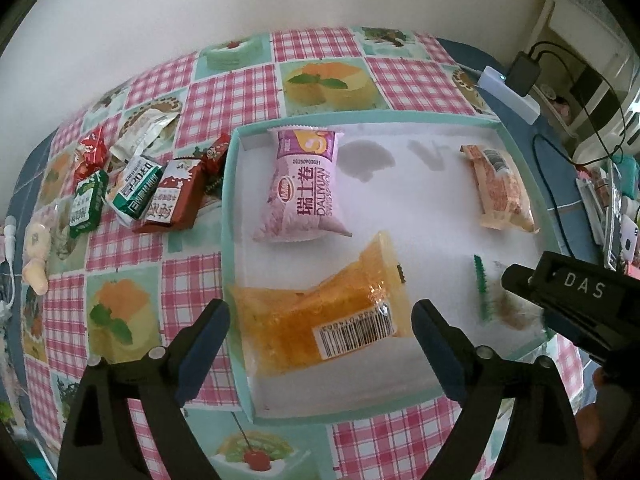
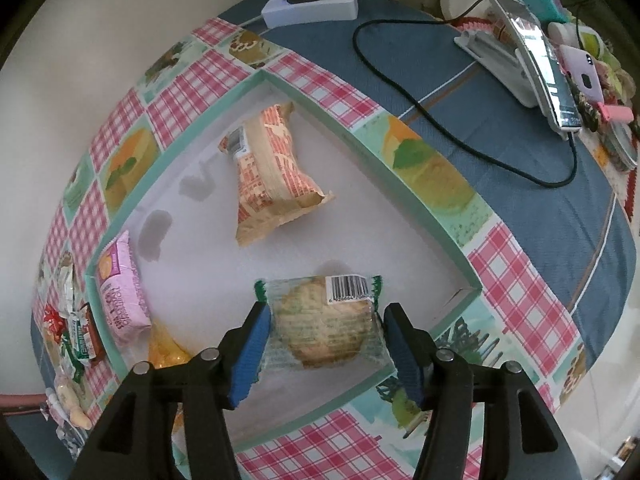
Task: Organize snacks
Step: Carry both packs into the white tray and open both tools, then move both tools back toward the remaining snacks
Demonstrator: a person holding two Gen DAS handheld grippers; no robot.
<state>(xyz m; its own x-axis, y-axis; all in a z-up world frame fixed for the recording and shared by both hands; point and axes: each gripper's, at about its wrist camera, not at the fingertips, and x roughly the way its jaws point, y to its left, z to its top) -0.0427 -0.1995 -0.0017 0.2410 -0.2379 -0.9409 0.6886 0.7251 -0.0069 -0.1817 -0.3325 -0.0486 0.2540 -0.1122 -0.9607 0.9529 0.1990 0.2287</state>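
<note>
A shallow white box with a teal rim [image 1: 230, 200] lies on the checked tablecloth. In it are a pink Swiss roll packet [image 1: 300, 192], an orange-printed packet [image 1: 502, 188], a yellow cake packet [image 1: 320, 312] and a clear green-edged packet with a round cake [image 2: 320, 328]. My left gripper [image 1: 320, 308] hangs open over the yellow packet, its pads well clear of both ends. My right gripper [image 2: 328, 312] straddles the green-edged packet, which rests on the box floor. The left pad grazes the wrapper and the right pad stands just off it.
A heap of small red, green and white snack packets [image 1: 132, 184] lies on the cloth left of the box. Behind the box are a power strip [image 2: 308, 8], a black cable [image 2: 440, 120] and a phone on a stand [image 2: 540, 68]. A wall backs the table.
</note>
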